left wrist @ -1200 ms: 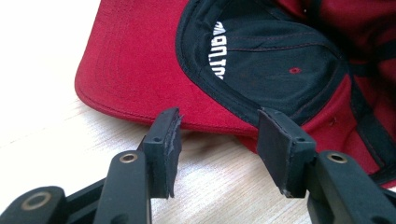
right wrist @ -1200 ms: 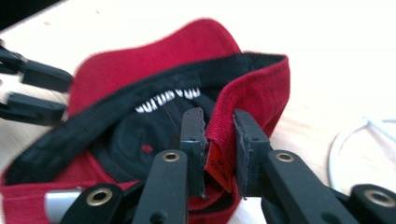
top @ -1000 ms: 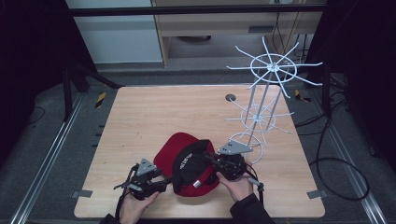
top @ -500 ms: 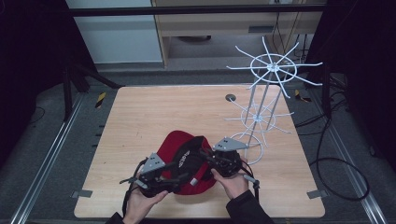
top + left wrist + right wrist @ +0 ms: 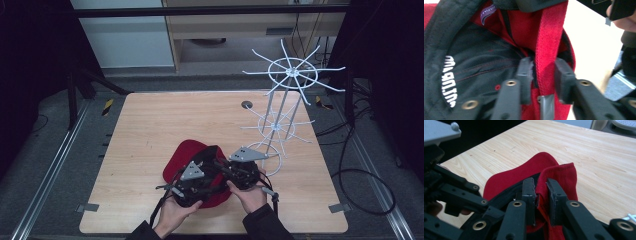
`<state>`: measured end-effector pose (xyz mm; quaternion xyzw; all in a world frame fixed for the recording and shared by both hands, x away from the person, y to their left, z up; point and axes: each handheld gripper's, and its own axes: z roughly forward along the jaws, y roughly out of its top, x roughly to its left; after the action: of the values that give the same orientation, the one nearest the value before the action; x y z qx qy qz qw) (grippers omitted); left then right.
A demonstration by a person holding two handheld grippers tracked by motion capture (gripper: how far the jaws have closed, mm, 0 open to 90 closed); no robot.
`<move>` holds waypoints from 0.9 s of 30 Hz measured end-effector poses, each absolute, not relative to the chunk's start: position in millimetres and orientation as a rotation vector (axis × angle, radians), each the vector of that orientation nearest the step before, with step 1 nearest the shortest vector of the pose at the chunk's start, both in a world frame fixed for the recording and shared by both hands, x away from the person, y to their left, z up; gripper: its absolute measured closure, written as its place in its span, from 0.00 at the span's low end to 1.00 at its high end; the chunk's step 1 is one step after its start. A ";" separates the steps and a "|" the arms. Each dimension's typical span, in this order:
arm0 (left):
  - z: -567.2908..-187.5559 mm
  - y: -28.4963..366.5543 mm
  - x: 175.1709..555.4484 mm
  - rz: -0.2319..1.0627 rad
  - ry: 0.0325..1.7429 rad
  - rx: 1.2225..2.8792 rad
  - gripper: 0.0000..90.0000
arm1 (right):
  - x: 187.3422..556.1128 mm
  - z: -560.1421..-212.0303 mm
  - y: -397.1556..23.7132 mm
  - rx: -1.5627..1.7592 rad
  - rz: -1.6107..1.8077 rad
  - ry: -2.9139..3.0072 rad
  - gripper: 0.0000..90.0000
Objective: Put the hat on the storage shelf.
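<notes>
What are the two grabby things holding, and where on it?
Both hold the red cap. The left gripper pinches its red edge band; the right gripper pinches a red fold at the rim.

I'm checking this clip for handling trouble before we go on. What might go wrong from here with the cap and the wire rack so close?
1. Each gripper pinches only a thin edge of the red cap: the left gripper and the right gripper hold little cloth, so it may slip out.
2. The wire rack stands just beside the right hand; lifting could snag its thin arms or tip it.
</notes>
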<state>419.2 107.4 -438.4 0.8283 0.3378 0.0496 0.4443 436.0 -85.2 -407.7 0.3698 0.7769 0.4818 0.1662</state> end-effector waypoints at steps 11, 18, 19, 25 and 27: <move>-424.2 118.2 417.3 0.172 0.842 1.978 0.95 | 436.6 -407.2 -97.9 1.090 1.437 2.137 0.61; -410.7 125.6 420.7 0.201 0.842 1.922 0.97 | 416.8 -403.4 -125.2 1.027 1.500 2.123 0.41; -410.7 125.6 420.7 0.201 0.842 1.922 0.97 | 414.4 -406.0 -127.5 1.026 1.496 2.129 0.40; -391.3 124.6 423.2 0.250 0.820 1.891 0.97 | 406.8 -431.8 -138.9 1.034 1.426 2.182 0.34; -382.1 122.8 424.7 0.267 0.813 1.875 0.97 | 406.4 -448.9 -142.7 1.046 1.403 2.206 0.32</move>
<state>424.7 122.8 -382.1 0.7802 0.3383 0.1113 0.5142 406.4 -142.7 -448.9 0.3665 0.7731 0.4918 0.1620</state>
